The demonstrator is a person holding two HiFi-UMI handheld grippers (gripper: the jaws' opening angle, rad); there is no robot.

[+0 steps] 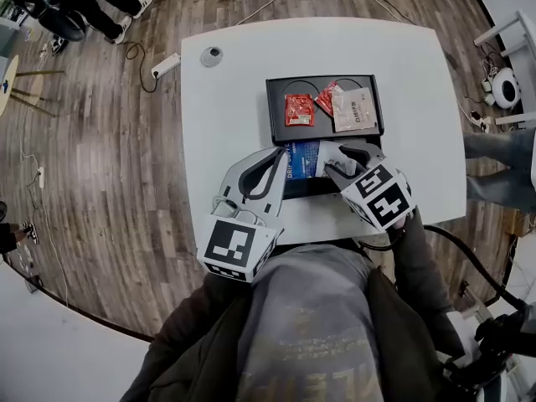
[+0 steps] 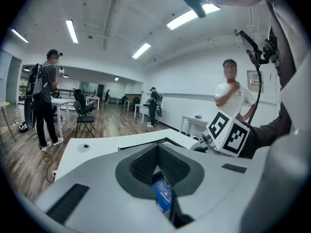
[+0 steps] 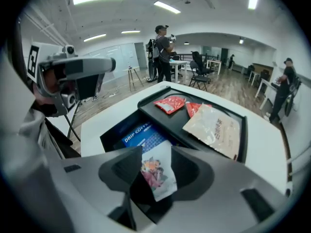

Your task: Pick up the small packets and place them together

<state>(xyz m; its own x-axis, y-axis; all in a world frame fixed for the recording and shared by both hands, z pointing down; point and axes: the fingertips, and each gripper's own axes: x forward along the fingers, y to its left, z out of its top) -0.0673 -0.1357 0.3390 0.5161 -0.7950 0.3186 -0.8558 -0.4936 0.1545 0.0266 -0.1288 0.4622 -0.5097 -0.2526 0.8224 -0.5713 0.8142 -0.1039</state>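
Two black trays sit on the white table (image 1: 234,99). The far tray (image 1: 280,86) holds two red packets (image 1: 298,110) (image 1: 327,99) and a beige packet (image 1: 354,110). Over the near tray (image 1: 310,189), my left gripper (image 1: 283,164) is shut on a blue drip-coffee packet (image 2: 163,195); the same blue packet (image 3: 141,135) shows in the right gripper view. My right gripper (image 3: 153,159) hangs beside it on the right with its jaws apart. A small white packet with a colour picture (image 3: 158,171) leans loose between them, touching the left pad only.
A round grey disc (image 1: 212,56) lies at the table's far left corner. A power strip (image 1: 165,64) and cables lie on the wood floor to the left. People stand around the room, one in a white shirt (image 2: 233,96) close to the table.
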